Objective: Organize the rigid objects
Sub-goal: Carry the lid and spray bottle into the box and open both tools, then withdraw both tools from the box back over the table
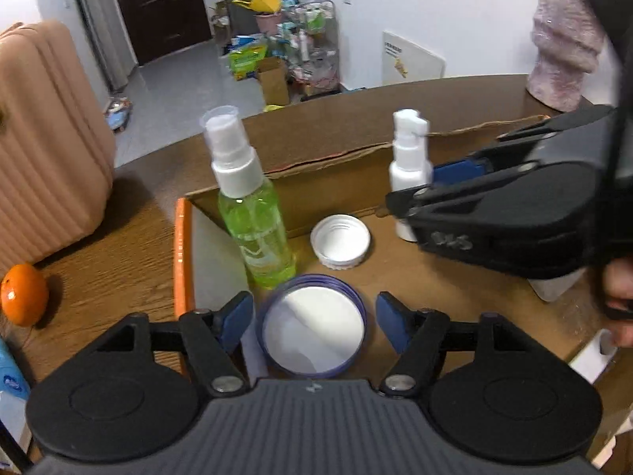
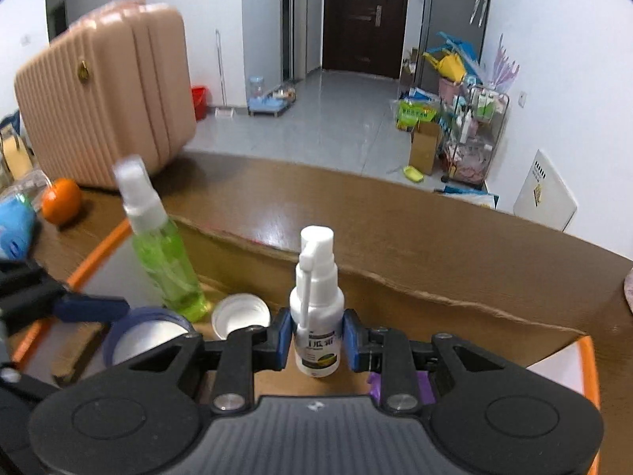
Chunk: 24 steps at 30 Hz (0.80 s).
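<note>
The small white spray bottle (image 2: 317,322) is being gripped upright between the blue pads (image 2: 281,338) of the right gripper (image 2: 316,340), which are being pressed against its lower body on both sides while its nozzle and cap are left standing above them. The bottle is being held inside the cardboard box (image 2: 435,273), near the box's back wall; whether its base is resting on the box floor cannot be told.

The left gripper (image 1: 314,318) is being held wide apart, and nothing is being grasped by it. The round jar with the purple rim (image 1: 312,326) is being framed between its blue fingertips (image 1: 237,320), with a gap left on either side, so no contact is being made. The jar is being kept on the box floor, just in front of the green spray bottle (image 1: 253,213), which is being left standing upright at the box's left rear corner. A white screw cap (image 1: 340,240) is lying open side up between the green bottle and the white one. An orange (image 1: 23,295) is being left on the wooden table (image 1: 118,261) outside the box, beside a pink suitcase (image 1: 47,150).
</note>
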### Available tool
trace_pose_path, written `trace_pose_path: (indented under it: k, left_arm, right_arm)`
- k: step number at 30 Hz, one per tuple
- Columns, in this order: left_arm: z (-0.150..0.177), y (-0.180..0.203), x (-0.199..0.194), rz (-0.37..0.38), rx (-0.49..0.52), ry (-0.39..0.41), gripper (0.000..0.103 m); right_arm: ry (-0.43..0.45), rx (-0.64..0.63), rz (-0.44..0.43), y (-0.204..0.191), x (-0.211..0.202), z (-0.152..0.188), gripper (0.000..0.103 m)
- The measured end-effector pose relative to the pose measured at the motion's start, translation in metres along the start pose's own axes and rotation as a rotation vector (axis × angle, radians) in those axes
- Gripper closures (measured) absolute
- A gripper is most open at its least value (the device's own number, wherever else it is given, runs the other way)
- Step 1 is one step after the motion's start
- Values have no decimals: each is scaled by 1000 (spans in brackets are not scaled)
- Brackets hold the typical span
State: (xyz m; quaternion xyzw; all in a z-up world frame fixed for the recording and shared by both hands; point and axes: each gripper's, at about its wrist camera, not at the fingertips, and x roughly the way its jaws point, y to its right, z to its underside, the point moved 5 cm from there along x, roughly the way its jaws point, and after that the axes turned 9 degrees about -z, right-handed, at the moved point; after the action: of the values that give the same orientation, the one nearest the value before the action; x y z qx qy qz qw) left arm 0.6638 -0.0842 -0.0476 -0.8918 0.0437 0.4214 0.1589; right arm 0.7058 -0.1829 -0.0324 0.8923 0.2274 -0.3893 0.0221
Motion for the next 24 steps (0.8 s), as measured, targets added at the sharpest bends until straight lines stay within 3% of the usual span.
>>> trace_pose_path:
  k: [5, 12, 17, 24]
  left_arm:
    - [3, 2, -3, 11, 5, 2, 28]
    - [4, -11, -28, 3, -43, 16, 25]
    - [10, -26, -79, 0, -93, 72, 24]
    - [58, -48, -175, -53, -169, 191, 20]
  right_arm:
    - [13, 10, -2, 0, 1, 4, 76]
    - [33, 30, -5, 1, -25, 3, 63]
    - [104, 23, -14, -8, -83, 6, 50]
    - [211, -5, 16, -22, -199, 48, 44]
